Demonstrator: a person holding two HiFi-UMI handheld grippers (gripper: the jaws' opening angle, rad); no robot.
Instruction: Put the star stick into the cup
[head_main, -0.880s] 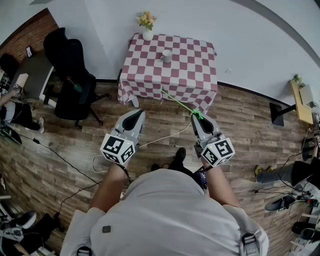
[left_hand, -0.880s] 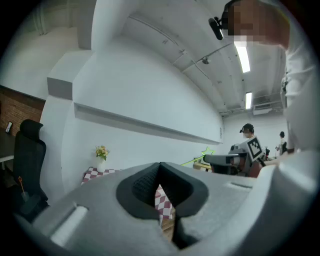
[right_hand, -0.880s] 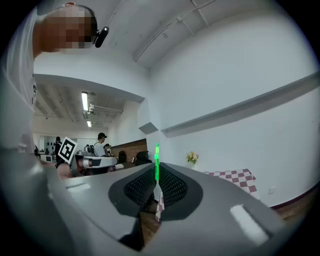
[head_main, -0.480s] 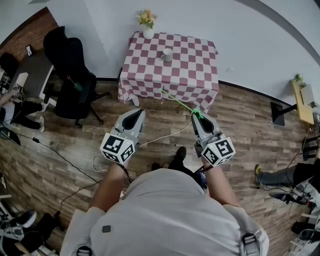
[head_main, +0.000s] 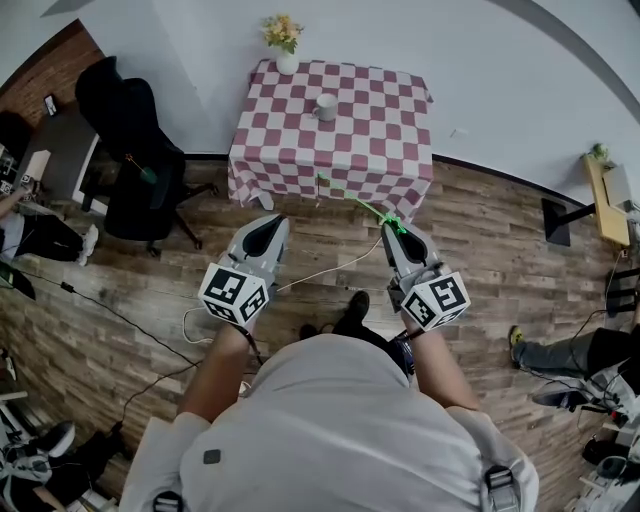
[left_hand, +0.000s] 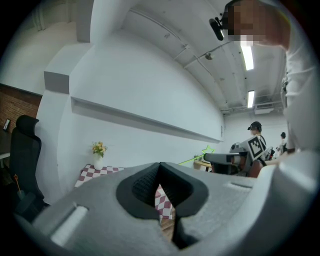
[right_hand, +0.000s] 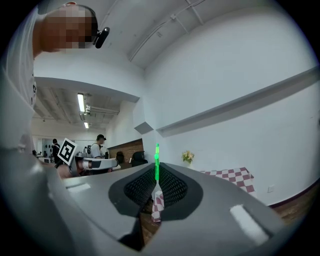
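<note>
In the head view a thin green star stick (head_main: 358, 203) juts from my right gripper (head_main: 397, 232), which is shut on it. Its star end sits by the jaws and its plain end points toward the table. The white cup (head_main: 325, 106) stands on the red-and-white checked table (head_main: 370, 150), well ahead of both grippers. My left gripper (head_main: 263, 232) is shut and holds nothing. In the right gripper view the stick (right_hand: 157, 162) rises from between the jaws of the right gripper (right_hand: 156, 174). The left gripper view shows the star (left_hand: 207, 149) and the left gripper (left_hand: 160, 169).
A vase of yellow flowers (head_main: 285, 45) stands at the table's far left corner. A black office chair (head_main: 135, 150) is left of the table. A white cable (head_main: 320, 275) lies on the wooden floor between the grippers. People stand at the room's edges.
The head view has shifted a little, so the table and cup sit slightly further left. Both grippers keep their places, and the stick stays held.
</note>
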